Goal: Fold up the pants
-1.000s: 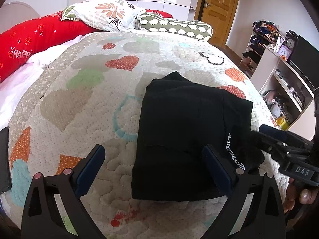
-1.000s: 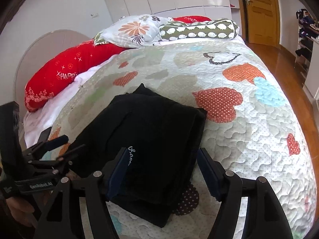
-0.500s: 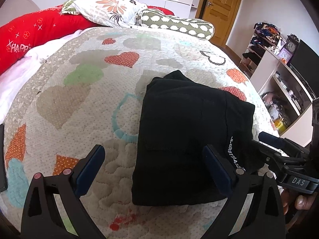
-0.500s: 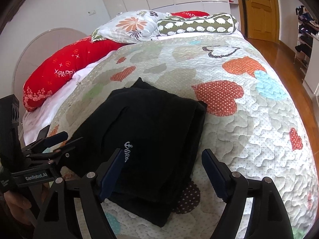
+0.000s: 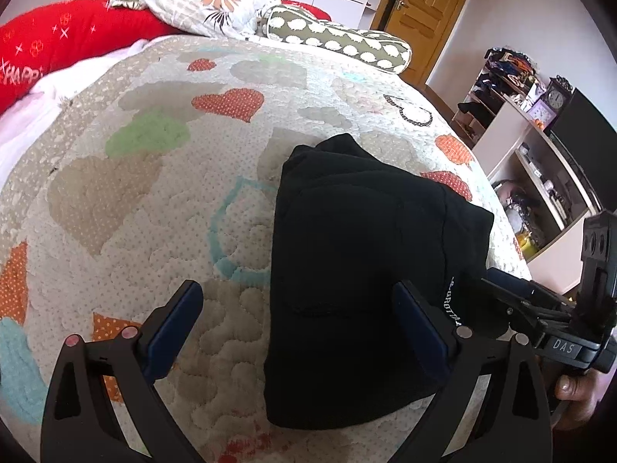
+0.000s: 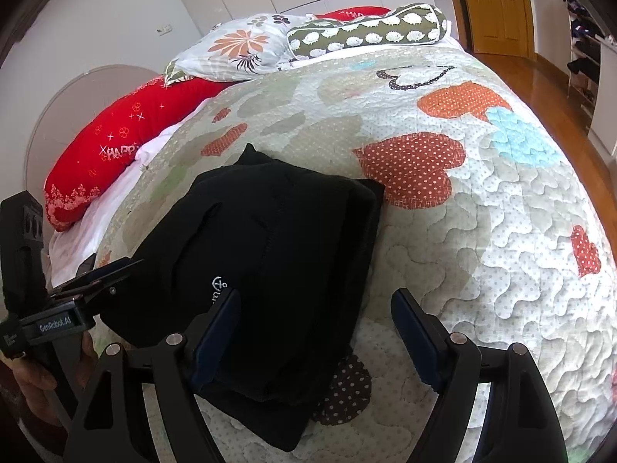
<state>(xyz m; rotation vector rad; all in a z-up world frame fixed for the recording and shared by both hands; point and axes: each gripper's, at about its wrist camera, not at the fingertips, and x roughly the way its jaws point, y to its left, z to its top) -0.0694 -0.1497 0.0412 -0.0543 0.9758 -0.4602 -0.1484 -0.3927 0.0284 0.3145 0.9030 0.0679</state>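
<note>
The black pants [image 5: 358, 270] lie folded into a thick rectangle on the heart-patterned quilt [image 5: 154, 193]; they also show in the right wrist view [image 6: 270, 254], with white lettering near the front edge. My left gripper [image 5: 297, 324] is open and empty, held just above the pants' near left edge. My right gripper [image 6: 316, 332] is open and empty over the pants' near right corner. The right gripper also shows at the right of the left wrist view [image 5: 513, 301], and the left gripper at the left of the right wrist view [image 6: 104, 274].
Pillows lie at the bed's head: a red one [image 6: 115, 142], a floral one [image 6: 239, 46] and a green bolster [image 6: 366, 31]. A wooden door [image 5: 416, 11] and shelves with clutter [image 5: 520, 115] stand to the right. The quilt edge drops off near the grippers.
Both grippers have drawn back slightly from the folded pants and stay open. The pants have not moved.
</note>
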